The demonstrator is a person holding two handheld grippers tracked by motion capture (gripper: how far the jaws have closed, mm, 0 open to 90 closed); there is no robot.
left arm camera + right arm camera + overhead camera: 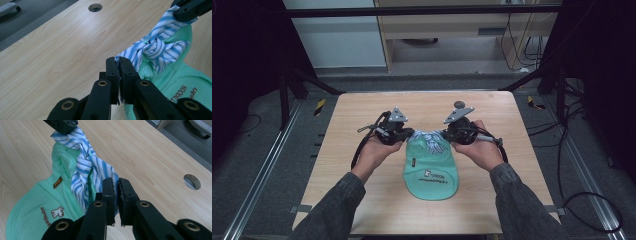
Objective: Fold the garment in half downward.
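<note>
A mint-green bib lies flat on the wooden tabletop, near its middle, with its rounded printed end toward the person and its neck end away. 2 blue-and-white striped ties leave the neck end and are joined in a knot that sits between the 2 tongs.

Left tongs: held in the person's left hand, jaws nearly together, pinched on the end of one striped tie; in the left gripper view the cloth emerges just beyond the closed pads.

Right tongs: held in the right hand, jaws likewise nearly together, clamped on the other striped tie; in the right gripper view the striped cloth runs down between the pads.

The ties are raised slightly off the tabletop between the 2 grips, while the body of the bib rests on the wood. A round cable hole lies in the tabletop beyond the right tongs.
</note>
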